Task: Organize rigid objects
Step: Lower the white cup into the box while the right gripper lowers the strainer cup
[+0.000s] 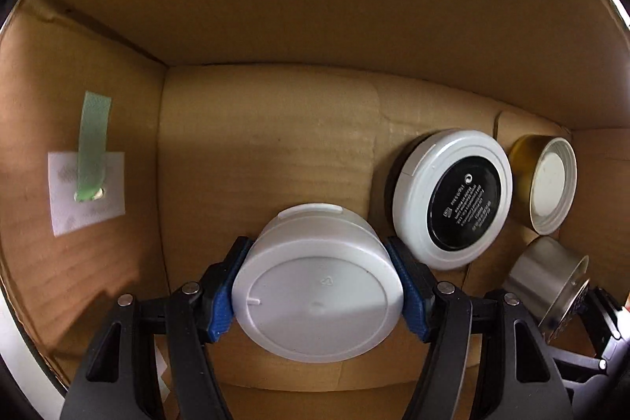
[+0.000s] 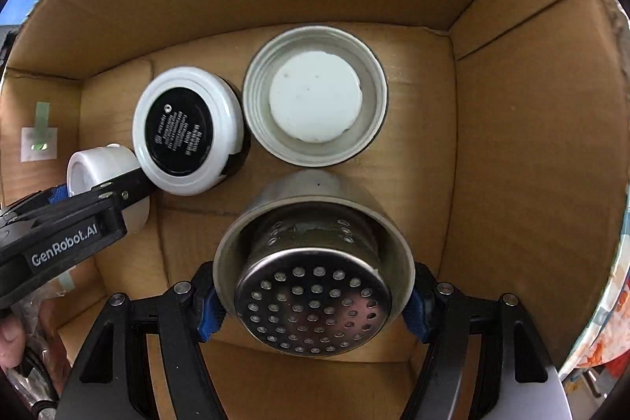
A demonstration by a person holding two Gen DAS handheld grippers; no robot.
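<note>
Rigid containers fill our cardboard box. In the left wrist view, our left gripper is clamped on a white plastic tub, low over the box floor; a black-labelled jar sits to its right. We judge the tub light, stiff and slick, best pinched across its walls. In the right wrist view, our right gripper is clamped on a perforated steel strainer cup, near an open lid; it should handle hard and smooth.
</note>
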